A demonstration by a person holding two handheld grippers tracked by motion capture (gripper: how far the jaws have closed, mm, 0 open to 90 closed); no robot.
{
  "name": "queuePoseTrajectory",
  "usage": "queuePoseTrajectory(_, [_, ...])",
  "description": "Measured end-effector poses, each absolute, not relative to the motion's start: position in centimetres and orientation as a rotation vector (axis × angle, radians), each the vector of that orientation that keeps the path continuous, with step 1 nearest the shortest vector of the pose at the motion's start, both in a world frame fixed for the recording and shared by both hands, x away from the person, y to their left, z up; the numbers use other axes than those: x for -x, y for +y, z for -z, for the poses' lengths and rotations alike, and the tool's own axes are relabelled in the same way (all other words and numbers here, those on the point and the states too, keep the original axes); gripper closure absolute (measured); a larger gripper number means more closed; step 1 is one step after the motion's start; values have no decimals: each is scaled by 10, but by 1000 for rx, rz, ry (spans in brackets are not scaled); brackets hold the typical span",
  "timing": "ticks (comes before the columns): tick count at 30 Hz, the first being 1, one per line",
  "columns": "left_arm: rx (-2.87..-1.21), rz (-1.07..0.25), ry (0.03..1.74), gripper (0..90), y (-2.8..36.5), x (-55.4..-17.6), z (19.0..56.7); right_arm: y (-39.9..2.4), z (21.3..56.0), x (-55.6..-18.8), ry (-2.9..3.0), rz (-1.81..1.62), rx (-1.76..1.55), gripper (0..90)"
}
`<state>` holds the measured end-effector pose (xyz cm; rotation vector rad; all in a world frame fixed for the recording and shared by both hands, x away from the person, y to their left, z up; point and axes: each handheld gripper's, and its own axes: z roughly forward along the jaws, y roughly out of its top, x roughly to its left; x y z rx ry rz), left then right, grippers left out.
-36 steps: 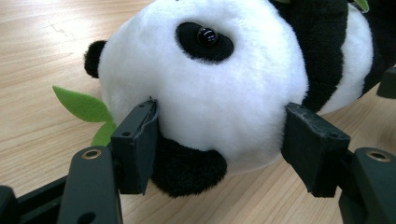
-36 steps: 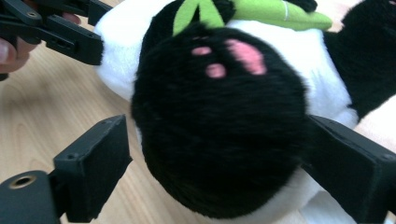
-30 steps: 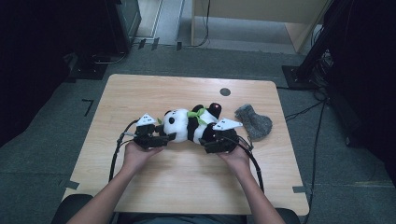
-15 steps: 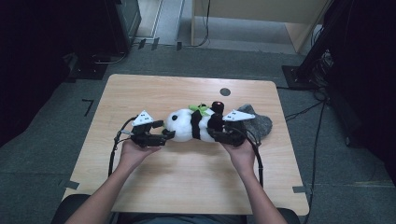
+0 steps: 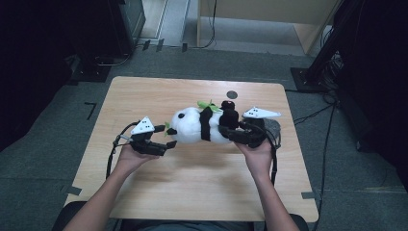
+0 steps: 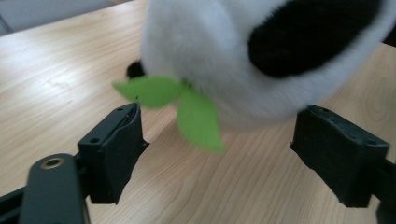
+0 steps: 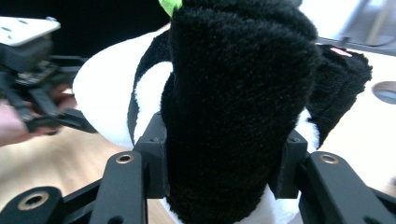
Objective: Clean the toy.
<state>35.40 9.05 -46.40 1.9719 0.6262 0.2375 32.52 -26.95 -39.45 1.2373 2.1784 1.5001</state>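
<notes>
A black-and-white panda plush (image 5: pixel 195 126) lies on its side across the middle of the wooden table (image 5: pixel 144 96), with green felt leaves (image 6: pixel 196 116) at its head. My right gripper (image 7: pixel 224 154) is shut on a black leg of the panda (image 7: pixel 238 93), and its jaws have just been closing on it. That end of the toy is raised off the table. My left gripper (image 6: pixel 222 126) sits just left of the panda's head (image 6: pixel 210 46). Its jaws have just been opening and stand wide, and a leaf hangs between them untouched.
A grey cloth (image 5: pixel 275 126) lies on the table behind my right hand, mostly hidden by the gripper. A small dark round mark (image 5: pixel 232 94) sits on the tabletop behind the panda. Dark floor and cables surround the table.
My right gripper closed on the panda's black leg and rose, drawing the toy to the right. My left gripper's jaws opened and came off the head.
</notes>
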Motion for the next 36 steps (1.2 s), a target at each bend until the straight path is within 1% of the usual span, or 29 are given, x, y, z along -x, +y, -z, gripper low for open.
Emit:
queuePoseTrajectory(4, [-1975, -262, 537, 83, 83, -347, 466, -261, 393, -324, 2256, -1529, -1203, 518])
queuePoseTrajectory(6, [-1993, -307, 526, 23, 77, -343, 466, -256, 394, -324, 2302, -1534, -1187, 521])
queuePoseTrajectory(9, [-1979, -345, 543, 25, 75, -341, 467, -251, 395, -322, 2325, -1524, -1178, 523])
queuePoseTrajectory(12, [-1930, -357, 559, 154, 78, -340, 464, -253, 394, -321, 2310, -1545, -1183, 522])
queuePoseTrajectory(14, [-1938, -312, 578, 235, 78, -342, 462, -255, 395, -322, 2304, -1557, -1206, 519])
queuePoseTrajectory(16, [-1965, -297, 595, 264, 77, -343, 463, -256, 397, -324, 2311, -1548, -1221, 514])
queuePoseTrajectory(17, [-1970, -304, 595, 303, 77, -343, 463, -255, 398, -324, 2319, -1536, -1226, 509])
queuePoseTrajectory(19, [-1968, -300, 610, 351, 77, -344, 464, -254, 400, -325, 2324, -1516, -1227, 494])
queuePoseTrajectory(21, [-1968, -274, 609, 409, 79, -345, 464, -254, 402, -326, 2331, -1499, -1222, 447])
queuePoseTrajectory(23, [-1960, -206, 613, 453, 82, -348, 463, -253, 403, -327, 2322, -1485, -1179, 382])
queuePoseTrajectory(28, [-1960, -146, 629, 515, 86, -351, 457, -257, 405, -329, 2292, -1534, -1106, 270])
queuePoseTrajectory(31, [-1963, -91, 664, 518, 90, -355, 458, -259, 408, -329, 2287, -1537, -1065, 222])
queuePoseTrajectory(34, [-1953, -86, 681, 526, 95, -358, 456, -263, 412, -328, 2286, -1509, -1053, 172])
queuePoseTrajectory(36, [-1924, -89, 704, 525, 101, -360, 453, -267, 416, -329, 2301, -1497, -1060, 161])
